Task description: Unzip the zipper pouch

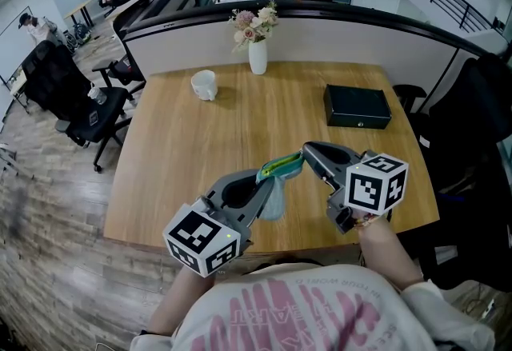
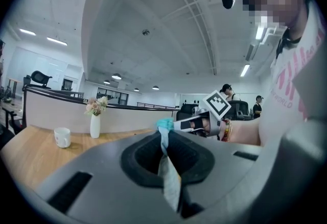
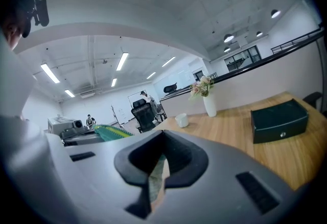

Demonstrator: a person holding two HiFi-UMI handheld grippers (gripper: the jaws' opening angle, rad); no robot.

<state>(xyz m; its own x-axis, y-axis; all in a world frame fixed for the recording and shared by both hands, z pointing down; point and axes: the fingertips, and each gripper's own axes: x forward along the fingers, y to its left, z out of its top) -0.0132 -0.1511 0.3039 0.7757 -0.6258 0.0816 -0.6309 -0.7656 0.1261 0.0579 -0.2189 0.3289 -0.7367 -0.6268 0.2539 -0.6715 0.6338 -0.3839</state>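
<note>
Nearest the head camera: person's white shirt (image 1: 312, 305) with pink print, bare forearms leading out to both grippers. Left gripper (image 1: 265, 178): jaws pressed together on the pale blue-grey cloth of the pouch (image 1: 276, 181); in the left gripper view the cloth runs up between the pads and ends in a teal tip just past them. Right gripper (image 1: 307, 156): jaws also closed, pinching a thin strip at the pouch's other end; cannot tell whether that strip is the zipper pull or plain cloth. The two grippers point toward each other, tips near but apart, with the pouch's green top edge stretched between them and the cloth sagging below on the left gripper's side. Pouch is held up off the desk (image 1: 200, 145), over the middle of its near edge. Marker cube (image 1: 376, 183) on the right gripper faces the head camera. Further out on the wooden desk: black box (image 1: 357, 105) toward the far right corner, white vase (image 1: 258, 57) with flowers at the middle of the far edge, white mug (image 1: 205, 85) toward the far left corner, all well apart from the grippers. Black office chair (image 1: 76, 97) stands on the floor off the desk's left edge.
</note>
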